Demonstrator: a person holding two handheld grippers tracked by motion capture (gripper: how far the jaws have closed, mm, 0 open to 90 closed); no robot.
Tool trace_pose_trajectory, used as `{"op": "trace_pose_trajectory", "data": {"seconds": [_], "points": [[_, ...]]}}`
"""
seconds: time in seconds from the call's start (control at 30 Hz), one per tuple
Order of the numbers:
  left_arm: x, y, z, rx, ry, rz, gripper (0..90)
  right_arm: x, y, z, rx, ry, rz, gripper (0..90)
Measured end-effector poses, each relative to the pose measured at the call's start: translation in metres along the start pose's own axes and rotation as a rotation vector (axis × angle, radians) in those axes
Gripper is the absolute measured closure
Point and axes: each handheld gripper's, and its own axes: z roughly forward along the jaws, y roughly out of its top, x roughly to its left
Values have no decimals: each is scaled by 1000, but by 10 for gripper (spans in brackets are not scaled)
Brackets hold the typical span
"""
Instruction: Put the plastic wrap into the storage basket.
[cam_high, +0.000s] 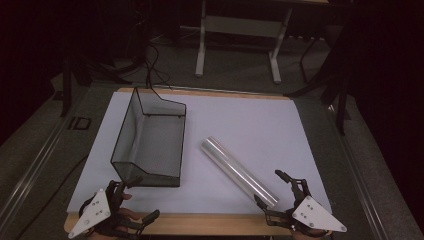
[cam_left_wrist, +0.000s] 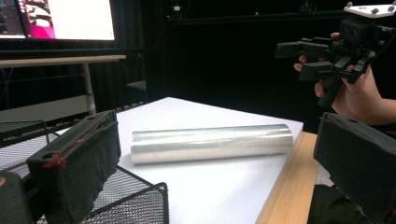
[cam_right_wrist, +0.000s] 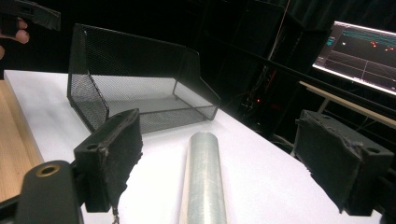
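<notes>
Clear film roll (cam_high: 238, 171) lying diagonally on white sheet (cam_high: 260, 125), just right of mesh tray (cam_high: 150, 142). Looks stiff, smooth, likely slippery and prone to rolling; best gripped across mid-length. Left tongs (cam_high: 131, 200) and right tongs (cam_high: 275, 192) both wide open, holding nothing.

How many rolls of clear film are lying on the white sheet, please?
1. The roll of clear film lies diagonally on the white sheet, right of the mesh basket, its near end by the right gripper. The basket looks empty.
</notes>
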Motion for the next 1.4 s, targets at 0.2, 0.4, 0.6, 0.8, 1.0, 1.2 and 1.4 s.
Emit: {"op": "trace_pose_trajectory", "data": {"seconds": [0.2, 0.4, 0.6, 0.8, 1.0, 1.2, 1.4], "points": [[-1, -1, 1, 1, -9, 5, 11, 0, 8, -1, -9, 6, -15, 151], [-4, -1, 2, 1, -21, 19, 11, 6, 27, 1, -2, 41, -56, 174], [-3, -2, 2, -3, -14, 19, 10, -5, 52, 12, 38, 75, -43, 185], [-3, -2, 2, -5, -15, 19, 11, -22, 69, 32, 81, 130, -4, 135], [-4, -1, 1, -7, -17, 26, 11, -36, 70, 57, 148, 154, 54, 103], [-4, -2, 1, -7, -19, 25, 11, -41, 64, 80, 277, 206, 63, 98], [-4, -2, 1, -9, -26, 22, 10, -42, 50, 103, 352, 246, 81, 85]]}}
